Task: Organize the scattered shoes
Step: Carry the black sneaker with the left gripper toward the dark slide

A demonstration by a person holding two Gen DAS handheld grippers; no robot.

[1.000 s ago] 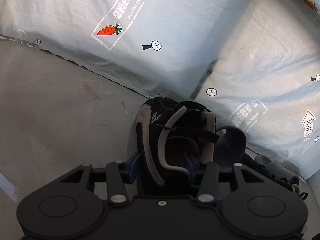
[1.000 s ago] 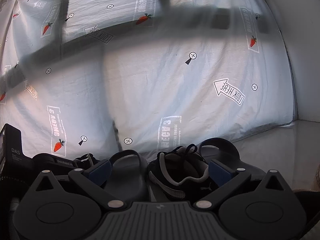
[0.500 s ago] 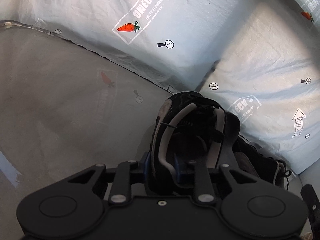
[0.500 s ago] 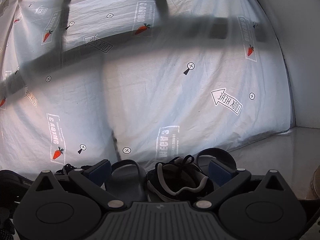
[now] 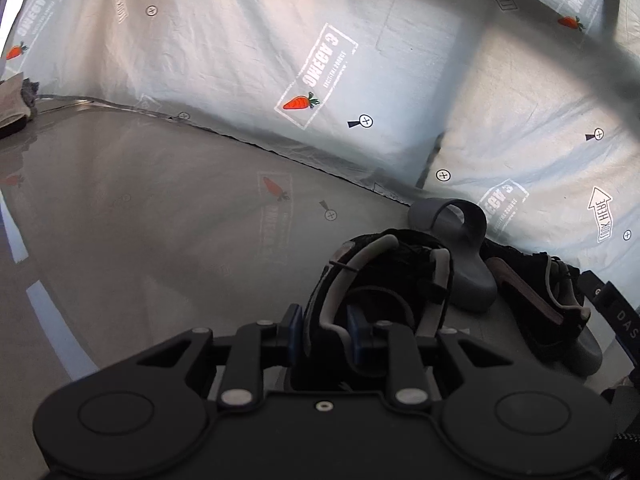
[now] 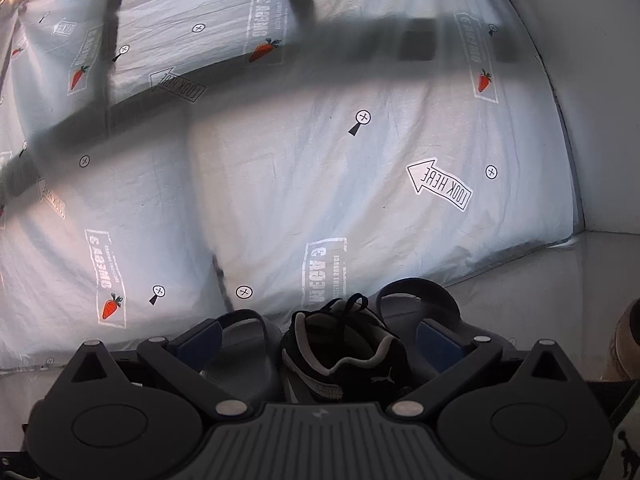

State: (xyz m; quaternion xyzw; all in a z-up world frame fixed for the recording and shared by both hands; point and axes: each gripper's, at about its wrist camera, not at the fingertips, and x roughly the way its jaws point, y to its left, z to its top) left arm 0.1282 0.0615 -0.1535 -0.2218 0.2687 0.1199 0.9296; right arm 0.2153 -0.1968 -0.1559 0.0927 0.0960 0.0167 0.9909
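Note:
In the left wrist view my left gripper [image 5: 325, 334] is shut on the left collar wall of a black sneaker [image 5: 384, 276] with grey trim, one pad outside it and one inside its opening. Behind it lies a grey slide sandal [image 5: 460, 240]. To the right a second black sneaker [image 5: 536, 300] rests on another grey sandal [image 5: 588, 356]. In the right wrist view my right gripper [image 6: 318, 340] stands wide open around that second black sneaker [image 6: 344, 352], touching nothing, with grey slides on its left [image 6: 240, 344] and right [image 6: 412, 296].
A white sheet [image 5: 320, 60] printed with carrots and arrows hangs behind the shoes down to the glossy grey floor [image 5: 160, 220]. A tan bundle [image 5: 12, 100] lies far left by the sheet. A tan object [image 6: 628, 340] shows at the right edge, under a plain white wall [image 6: 600, 80].
My left gripper closed on the sneaker's collar and carried it left, away from the sheet and the other shoes. It has left the right wrist view. The right gripper barely moved.

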